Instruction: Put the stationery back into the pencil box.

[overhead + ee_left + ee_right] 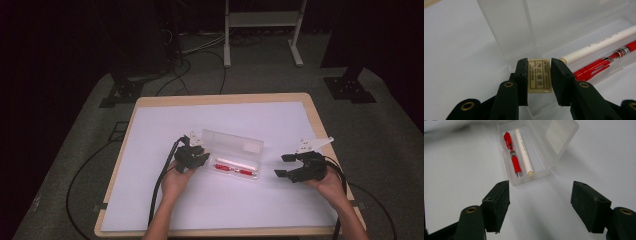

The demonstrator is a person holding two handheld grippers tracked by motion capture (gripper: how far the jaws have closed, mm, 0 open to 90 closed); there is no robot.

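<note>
Left hand [176,181] comes in from the bottom edge, forearm angled up and slightly right, and carries the left gripper [192,156] at the left end of the case [232,155]. Its fingers [522,75] are clenched on the eraser [539,75], a small cream block with a printed label, held upright between the pads right at the case's end wall (whether it touches the case floor, I cannot tell).

Right hand [327,182] rests well to the right of the case, palm under the right gripper [284,165], which points left toward it. Its fingers [496,202] are spread wide, nothing between them, bare surface [220,200] below.

The case is clear plastic, lid tipped open toward the far side, lying near the middle of the white surface. Inside lie a red pen [512,153] and a white pen [524,151], side by side along its length, just beside the eraser.

Cables [159,187] trail from both grippers toward the near edge. Beyond the surface: dark floor, more cabling, a white stand's [262,30] legs. Nothing lies between the right gripper and the case.
</note>
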